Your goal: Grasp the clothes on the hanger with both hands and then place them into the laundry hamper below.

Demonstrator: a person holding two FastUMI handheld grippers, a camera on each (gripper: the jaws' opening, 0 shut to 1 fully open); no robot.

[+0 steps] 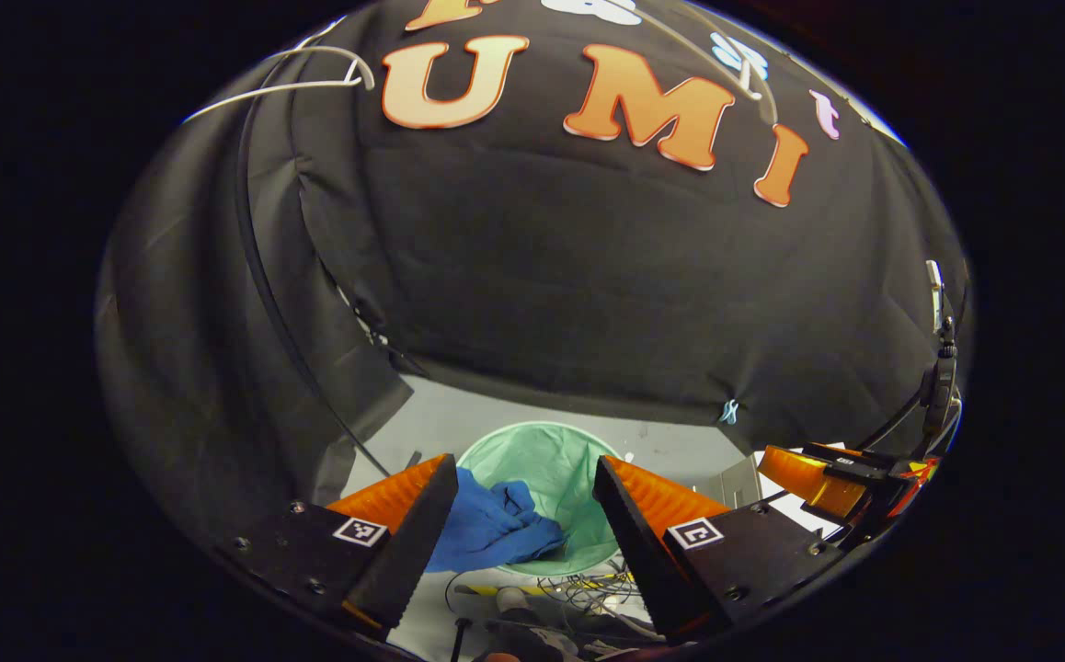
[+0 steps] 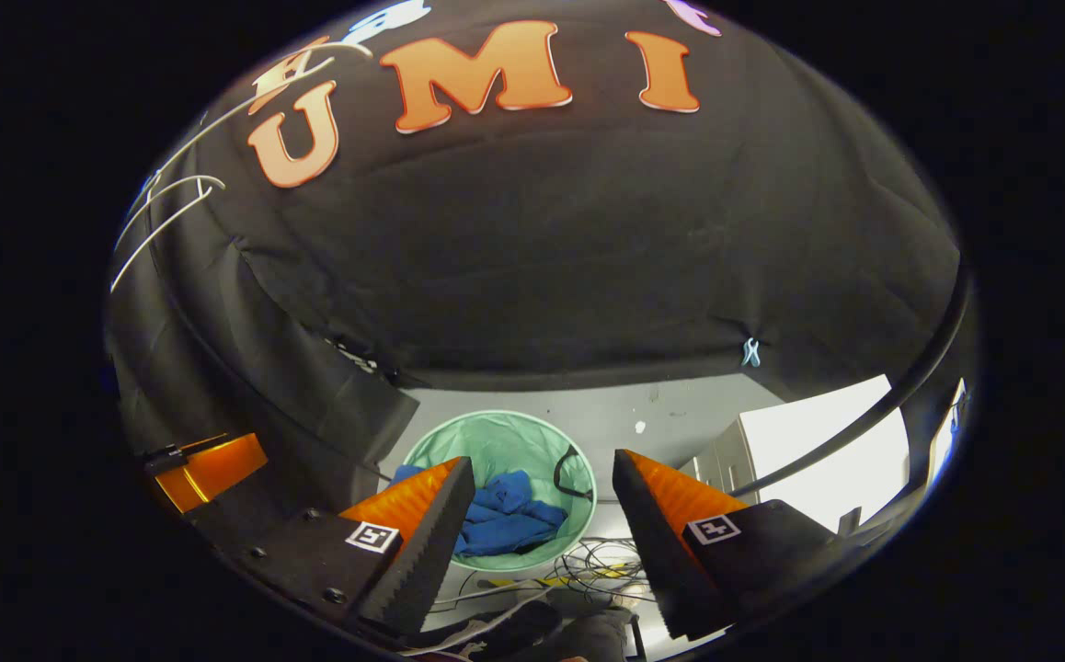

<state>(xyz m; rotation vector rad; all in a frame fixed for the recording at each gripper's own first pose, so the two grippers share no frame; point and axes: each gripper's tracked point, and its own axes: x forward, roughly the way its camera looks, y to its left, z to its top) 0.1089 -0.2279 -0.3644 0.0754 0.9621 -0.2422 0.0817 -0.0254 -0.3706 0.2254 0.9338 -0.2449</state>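
In the left gripper view, the left gripper (image 1: 525, 478) hangs with its two wedge-shaped, ridged fingers spread wide and nothing between them. Below them stands a round laundry hamper (image 1: 558, 460) of thin pale-green mesh with a light hoop rim, on a grey floor (image 1: 661, 441). A crumpled blue garment (image 1: 496, 531) of soft fabric lies inside it, bunched against the wall of the hamper nearest the left finger and folded into loose lumps. A tangle of thin cables (image 1: 578, 588) lies on the floor just beside the hamper's near rim. A white wire hanger (image 1: 312, 78) hangs bare near the top left of the black cloth wall. In the right gripper view, the right gripper (image 2: 542, 480) is likewise open and holds nothing; the hamper (image 2: 514, 437) shows the blue garment (image 2: 505, 524) heaped in its near part, a dark curved handle loop (image 2: 569, 473) on its wall, and cables (image 2: 588, 561) on the floor (image 2: 624, 414) beside it. The other gripper's body (image 2: 211, 469) appears at that view's left edge.
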